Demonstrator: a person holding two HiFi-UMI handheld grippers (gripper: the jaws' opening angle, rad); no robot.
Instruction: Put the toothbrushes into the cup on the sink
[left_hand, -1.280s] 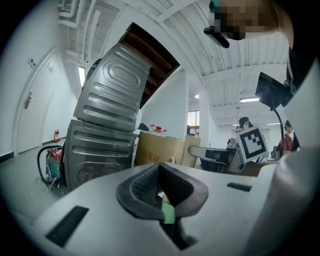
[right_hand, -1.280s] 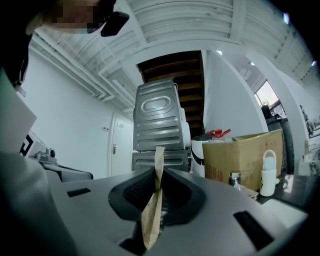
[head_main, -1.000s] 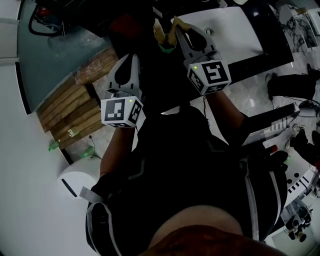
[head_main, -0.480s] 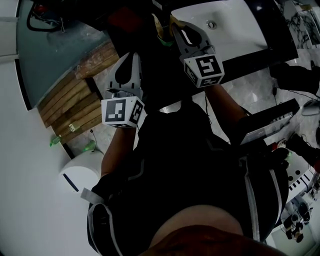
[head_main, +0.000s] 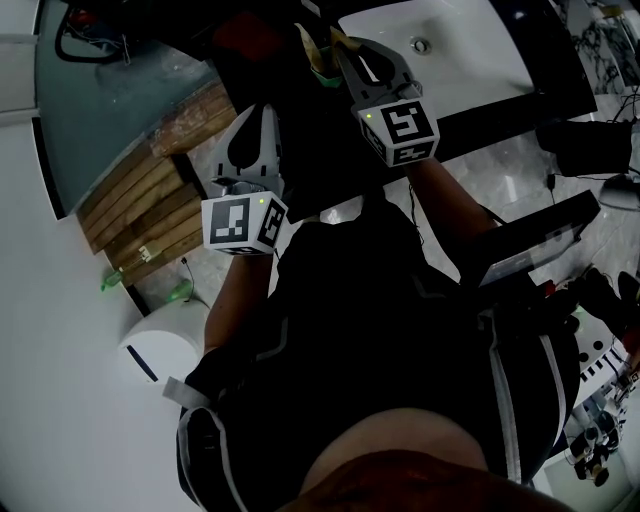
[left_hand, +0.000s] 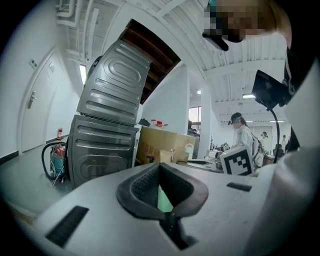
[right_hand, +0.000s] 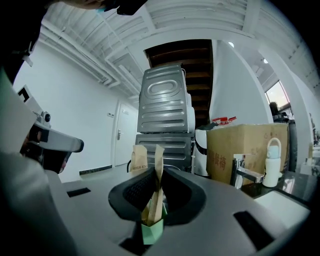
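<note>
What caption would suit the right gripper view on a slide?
Right gripper clamps wrapped toothbrushes, faucet and sink at right.

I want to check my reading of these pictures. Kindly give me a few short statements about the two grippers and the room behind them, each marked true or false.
1. The right gripper is closed on wrapped toothbrushes. True.
2. The left gripper has its jaws wide apart. False: its jaws are together.
3. In the right gripper view, a faucet stands to the right of the jaws. True.
4. The two grey metal machines stand side by side on the floor. False: one is stacked on top of the other.
</note>
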